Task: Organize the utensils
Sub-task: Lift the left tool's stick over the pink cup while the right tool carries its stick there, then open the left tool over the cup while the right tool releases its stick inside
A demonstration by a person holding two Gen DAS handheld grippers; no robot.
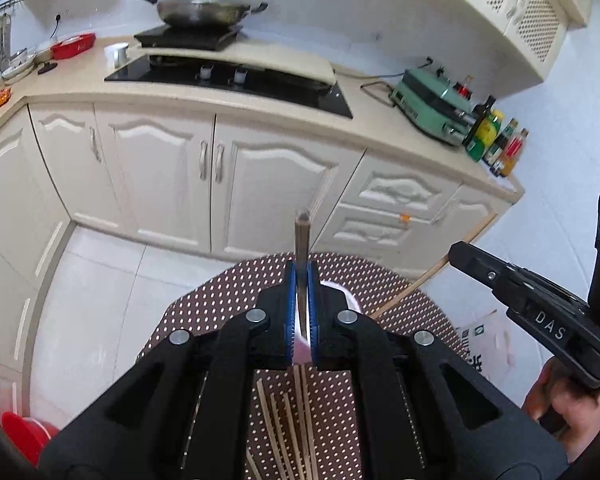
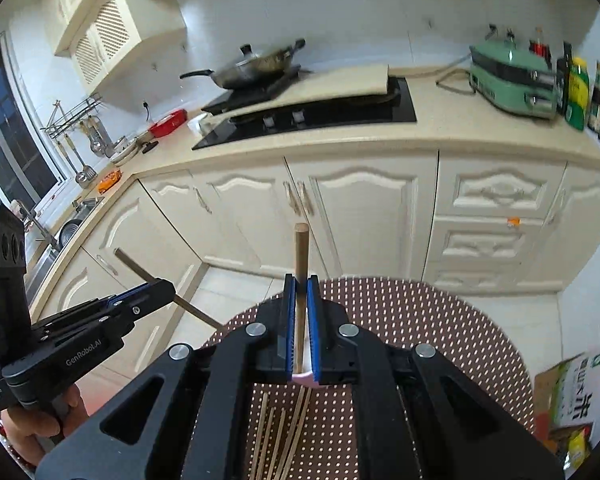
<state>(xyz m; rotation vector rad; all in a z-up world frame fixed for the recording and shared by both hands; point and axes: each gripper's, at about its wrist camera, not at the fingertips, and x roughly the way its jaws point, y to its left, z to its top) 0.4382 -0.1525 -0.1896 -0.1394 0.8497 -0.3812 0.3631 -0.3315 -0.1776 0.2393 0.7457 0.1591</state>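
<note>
Above the dotted brown desk [image 1: 220, 300], both grippers tilt upward toward the cabinets. The left gripper [image 1: 301, 280] has its jaws clamped on a dark chopstick [image 1: 301, 232]; the right gripper [image 2: 300, 292] pinches a brown chopstick [image 2: 300, 252]. More chopsticks [image 2: 280, 432] lie on the desk beneath them. "GenRobot.AI" shows only in the right view, "DAS" only in the left.

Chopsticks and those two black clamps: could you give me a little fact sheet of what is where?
left gripper: shut on one chopstick, stick pointing up
right gripper: shut on another chopstick, also upright
loose chopsticks: lying on the dotted brown table, below both grippers
pink-and-white container: under the grippers, mostly hidden
background: lidded wok on the counter, green appliance to the right
</note>
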